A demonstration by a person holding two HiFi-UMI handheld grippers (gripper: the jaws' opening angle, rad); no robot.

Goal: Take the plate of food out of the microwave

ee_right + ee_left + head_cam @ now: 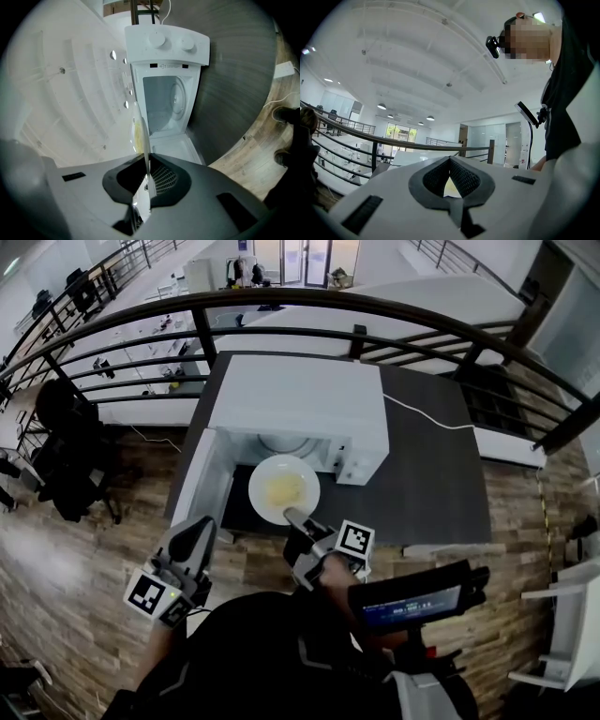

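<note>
Head view: the right tool (298, 519) is clamped on the near rim of the round white plate of yellow food (283, 489). The plate sits just in front of the open cavity of the white boxy microwave (300, 399), over the front of the dark table (431, 474) and beside the open white door (202, 486). The left tool (195, 538) is well apart from it, off the table. We judge the risk to be that the single rim pinch lets the plate sag and the food slide off. We can't tell whether the plate is clear of the table.

Left gripper view: the jaws are together with nothing between them. They face a dark curved railing (393, 143), so the plate and microwave are out of view here.

Right gripper view: the jaws are shut on the plate, which shows edge-on. The food is barely visible, and how deep the rim sits in the jaws is hard to make out.
</note>
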